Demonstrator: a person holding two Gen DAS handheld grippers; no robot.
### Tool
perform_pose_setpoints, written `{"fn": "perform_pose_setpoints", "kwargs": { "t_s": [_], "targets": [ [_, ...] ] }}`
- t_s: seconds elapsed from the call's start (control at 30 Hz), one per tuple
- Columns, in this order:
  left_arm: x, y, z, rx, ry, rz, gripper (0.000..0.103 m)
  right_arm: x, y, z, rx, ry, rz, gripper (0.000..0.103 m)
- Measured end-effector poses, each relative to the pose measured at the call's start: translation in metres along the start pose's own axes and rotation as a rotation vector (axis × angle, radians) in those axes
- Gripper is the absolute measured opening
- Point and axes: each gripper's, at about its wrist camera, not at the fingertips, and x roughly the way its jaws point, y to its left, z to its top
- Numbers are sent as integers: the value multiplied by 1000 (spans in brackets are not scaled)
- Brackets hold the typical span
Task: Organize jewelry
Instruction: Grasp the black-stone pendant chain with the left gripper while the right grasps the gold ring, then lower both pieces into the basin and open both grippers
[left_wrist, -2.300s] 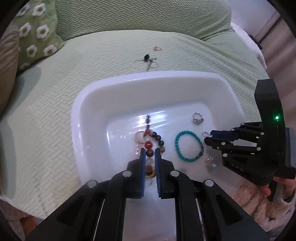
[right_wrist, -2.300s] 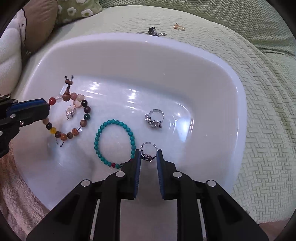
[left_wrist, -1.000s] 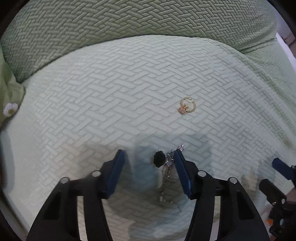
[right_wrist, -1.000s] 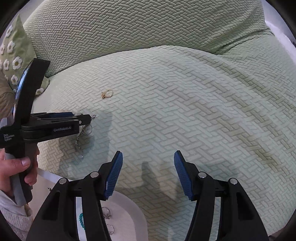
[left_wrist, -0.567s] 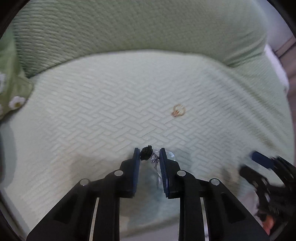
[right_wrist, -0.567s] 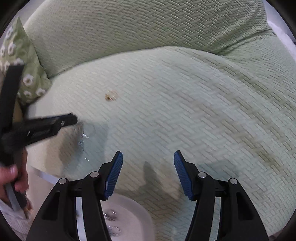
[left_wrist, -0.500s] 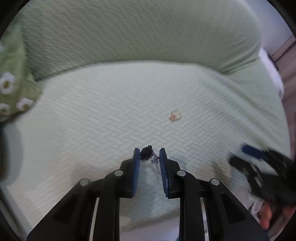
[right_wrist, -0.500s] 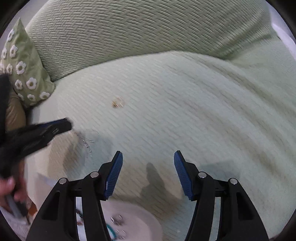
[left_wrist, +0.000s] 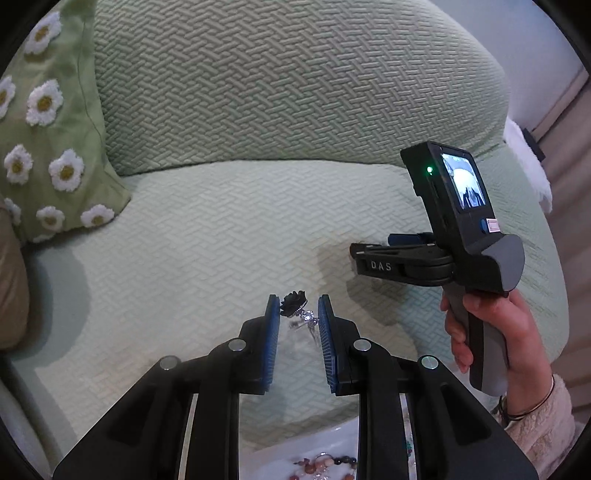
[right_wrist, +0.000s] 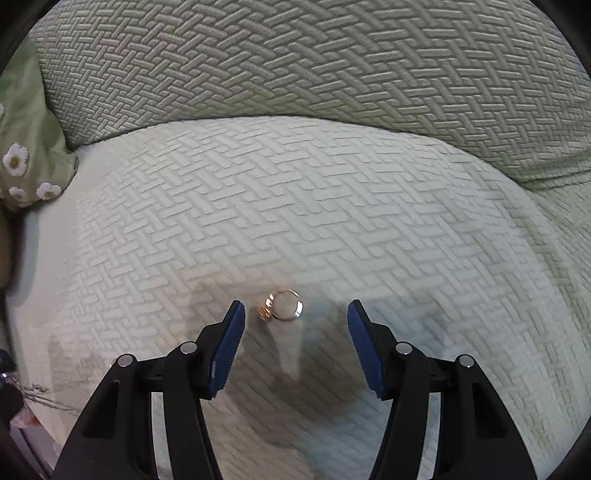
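My left gripper (left_wrist: 295, 308) is shut on a black flower earring (left_wrist: 293, 303) with a silver chain that dangles between the pads, lifted off the green sofa cover (left_wrist: 207, 236). In the right wrist view, a small gold ring (right_wrist: 283, 305) lies on the sofa cover (right_wrist: 332, 221). My right gripper (right_wrist: 295, 314) hovers over it, open, the ring between its blue fingertips (right_wrist: 236, 317) but nearer the left one and touching neither. The left wrist view shows the right gripper (left_wrist: 356, 254) side-on, held by a hand (left_wrist: 495, 332).
The rim of a white tray (left_wrist: 317, 443) with a beaded bracelet (left_wrist: 325, 461) shows at the bottom of the left wrist view. A green daisy cushion (left_wrist: 44, 140) leans at the left against the sofa back (left_wrist: 295, 92). The dangling chain (right_wrist: 40, 400) shows at the right wrist view's left edge.
My left gripper closed on the black flower earring and lifted it off the cover, pulling back toward the tray. My right gripper moved left over the gold ring, staying open.
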Motion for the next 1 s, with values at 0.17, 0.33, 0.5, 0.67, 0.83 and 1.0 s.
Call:
{"fn": "perform_pose_setpoints", "kwargs": {
  "t_s": [0.17, 0.33, 0.5, 0.67, 0.83, 1.0],
  "targets": [
    [6, -2, 0, -1, 11, -6, 20, 12, 12, -1, -51, -1, -32, 48],
    [10, -1, 1, -2, 18, -8, 20, 11, 17, -4, -63, -2, -9, 26],
    [6, 1, 3, -5, 4, -4, 20, -5, 4, -9, -31, -13, 21, 26],
    [-38, -17, 2, 30, -83, 20, 20, -87, -3, -32, -53, -123, 50, 26],
    [-97, -55, -22, 113, -173, 15, 20, -179, -9, -87, -106, -251, 86, 26],
    [-119, -76, -61, 125, -180, 11, 20, -210, -12, -145, -116, -284, 110, 26]
  ]
}}
